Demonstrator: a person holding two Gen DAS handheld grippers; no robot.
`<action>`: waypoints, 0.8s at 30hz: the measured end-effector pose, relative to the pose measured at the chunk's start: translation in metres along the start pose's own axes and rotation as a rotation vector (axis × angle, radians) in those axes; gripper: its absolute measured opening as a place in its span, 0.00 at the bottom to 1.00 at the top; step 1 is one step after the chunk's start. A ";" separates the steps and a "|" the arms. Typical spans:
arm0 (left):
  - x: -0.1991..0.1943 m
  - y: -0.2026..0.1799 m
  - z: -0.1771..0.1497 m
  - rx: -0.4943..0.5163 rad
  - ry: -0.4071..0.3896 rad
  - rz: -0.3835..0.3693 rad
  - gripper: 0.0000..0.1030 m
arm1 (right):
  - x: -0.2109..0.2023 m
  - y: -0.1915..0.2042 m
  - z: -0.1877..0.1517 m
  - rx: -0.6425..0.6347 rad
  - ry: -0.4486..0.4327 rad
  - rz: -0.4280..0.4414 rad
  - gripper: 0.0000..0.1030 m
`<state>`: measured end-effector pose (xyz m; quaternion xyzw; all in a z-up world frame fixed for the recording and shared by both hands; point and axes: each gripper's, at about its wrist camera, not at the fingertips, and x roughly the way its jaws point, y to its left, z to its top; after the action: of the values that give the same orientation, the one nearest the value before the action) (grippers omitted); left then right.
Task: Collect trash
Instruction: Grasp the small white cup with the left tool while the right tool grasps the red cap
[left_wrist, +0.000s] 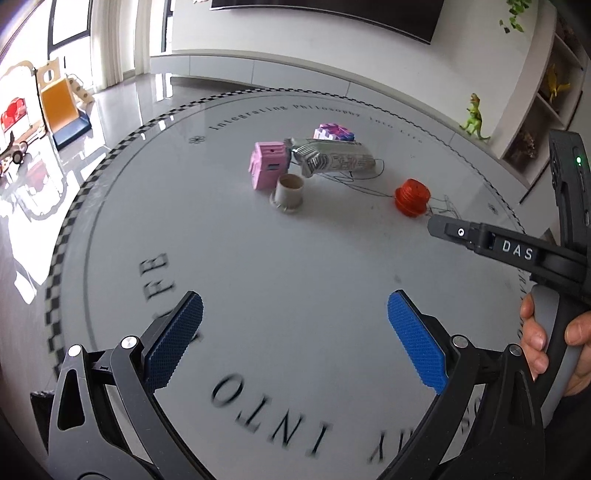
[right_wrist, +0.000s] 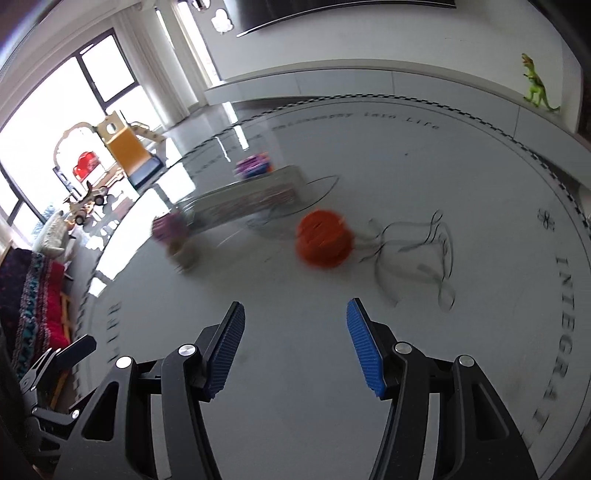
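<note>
**Two tongs head for the trash on the round bench**

The trash sits in a small bunch near the middle of the left wrist view. There is a crinkly silver wrapper (left_wrist: 334, 157), a pink carton (left_wrist: 266, 165) touching its left end, a small cardboard tube (left_wrist: 289, 192) just below the carton, and a purple box (left_wrist: 334, 132) behind the wrapper. An orange cap (left_wrist: 412, 196) lies alone to the right, with thin wire trailing beside it.

The left tongs (left_wrist: 295, 314) are wide apart with nothing in them, at the bottom of that view. The right tongs (right_wrist: 295, 325) are also apart and empty; the orange cap (right_wrist: 323, 240) is the nearest thing ahead of them.

A good way, I think: go slow, take one piece at a time, and watch that the wire does not drag the cap.

The bench (left_wrist: 258, 277) is round, grey and shiny, with letters around its rim. A green toy dinosaur (left_wrist: 474, 118) stands at the upper right, and a toy slide (left_wrist: 61, 107) at the upper left.
</note>
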<state>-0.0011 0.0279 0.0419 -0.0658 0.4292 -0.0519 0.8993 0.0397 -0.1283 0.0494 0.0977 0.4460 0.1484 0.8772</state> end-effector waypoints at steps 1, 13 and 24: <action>0.005 -0.001 0.003 -0.002 0.003 0.006 0.94 | 0.005 -0.002 0.004 -0.002 0.004 -0.008 0.57; 0.049 -0.009 0.048 -0.019 0.010 0.062 0.94 | 0.052 0.000 0.034 -0.058 0.020 -0.129 0.45; 0.081 -0.003 0.069 -0.110 0.024 0.121 0.49 | 0.047 -0.009 0.029 -0.060 0.017 -0.102 0.45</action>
<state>0.1031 0.0174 0.0230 -0.0887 0.4451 0.0254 0.8907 0.0912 -0.1213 0.0288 0.0472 0.4534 0.1177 0.8822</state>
